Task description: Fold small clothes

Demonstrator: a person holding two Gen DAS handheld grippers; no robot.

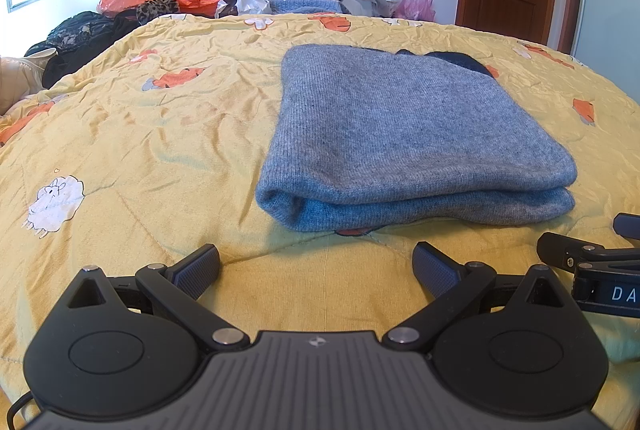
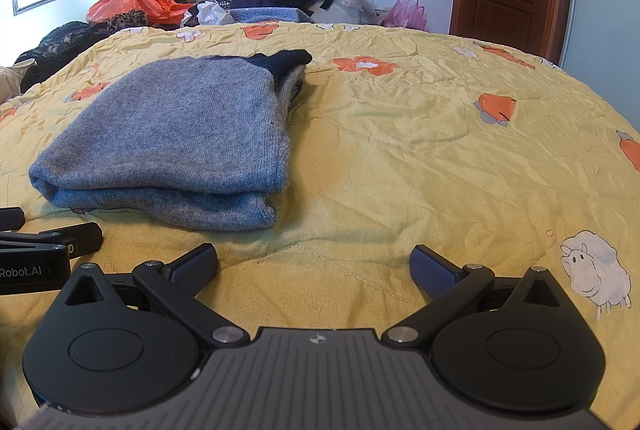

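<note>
Folded grey sweater lies before spread, apparently empty tongs.

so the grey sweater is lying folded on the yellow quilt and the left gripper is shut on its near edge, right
Not quite. The grey sweater does lie folded on the yellow quilt, but the left gripper is open and short of the near edge, holding nothing. The left wrist view shows it.

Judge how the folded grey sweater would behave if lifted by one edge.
The grey sweater looks like soft knit, so it would probably sag and unfold. Its thick stacked layers suggest some weight. Pushed across the crinkled yellow quilt, it would likely bunch rather than slide.
</note>
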